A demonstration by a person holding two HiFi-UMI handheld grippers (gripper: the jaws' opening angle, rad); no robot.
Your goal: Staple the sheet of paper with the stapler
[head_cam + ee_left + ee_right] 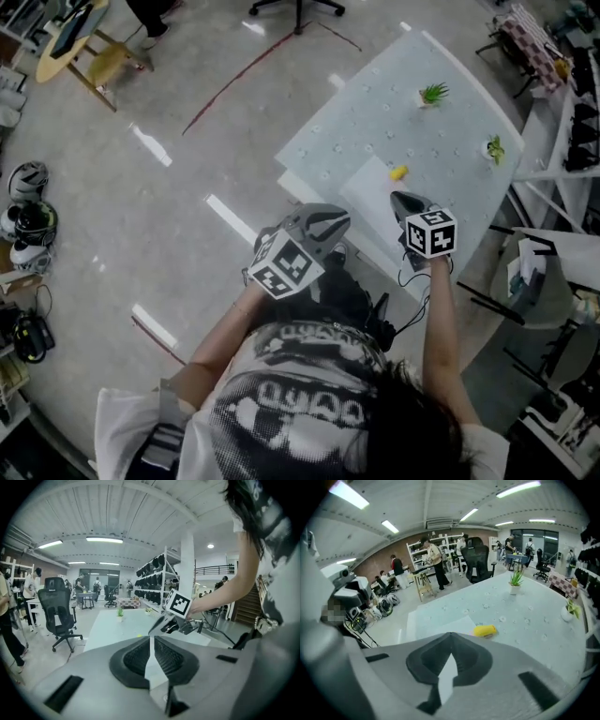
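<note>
A small yellow stapler [398, 172] lies on the pale table [441, 131], at the far corner of a white sheet of paper [368, 186]. In the right gripper view the stapler [484, 630] sits just beyond my jaw tips, with the sheet [447, 624] to its left. My right gripper [397, 197] hovers over the near part of the sheet, pointing down, its jaws shut and empty [451, 635]. My left gripper [337, 219] hangs at the table's near edge, left of the sheet. Its jaws [151, 639] are also shut with nothing between them.
Two small potted plants [433, 93] [494, 148] stand on the far side of the table. An office chair [57, 609] and shelving [154, 581] stand on the floor beyond. Cables and a dark bag [361, 305] lie by the table's near edge.
</note>
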